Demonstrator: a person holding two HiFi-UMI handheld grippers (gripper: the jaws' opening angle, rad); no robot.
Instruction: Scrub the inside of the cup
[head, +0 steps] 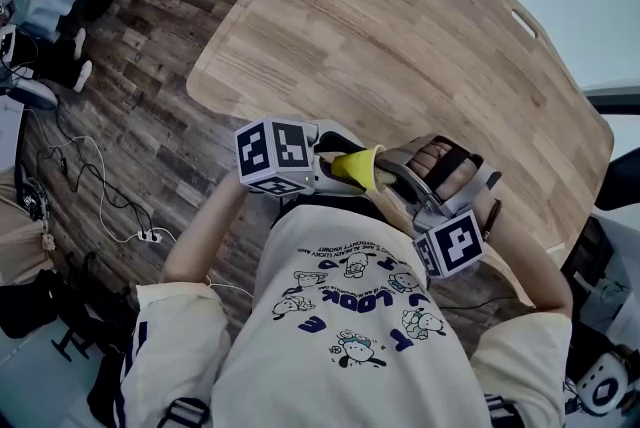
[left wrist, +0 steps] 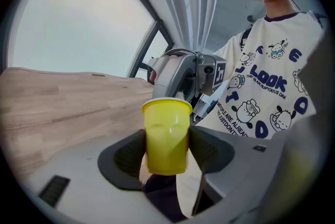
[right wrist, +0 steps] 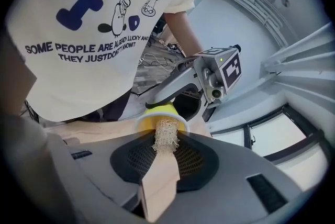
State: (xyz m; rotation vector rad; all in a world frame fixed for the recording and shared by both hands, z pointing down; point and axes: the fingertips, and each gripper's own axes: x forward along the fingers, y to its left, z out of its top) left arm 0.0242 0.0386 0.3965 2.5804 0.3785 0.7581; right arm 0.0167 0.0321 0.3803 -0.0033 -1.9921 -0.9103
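My left claw (left wrist: 166, 150) pinches the yellow cup (left wrist: 166, 129) by its sides, close to my chest at the near edge of the table (head: 400, 46). Only the view from my right claw (right wrist: 163, 157) shows it clamped on the wooden brush (right wrist: 158, 181), fibre head at the cup's mouth.

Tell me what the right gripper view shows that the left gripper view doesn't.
Only the right: the wooden handle of a brush clamped in the right fingers, with its head at the mouth of the cup. Only the left: the cup's dented side, squeezed between the left fingers. Both: the yellow cup and the person's printed shirt.
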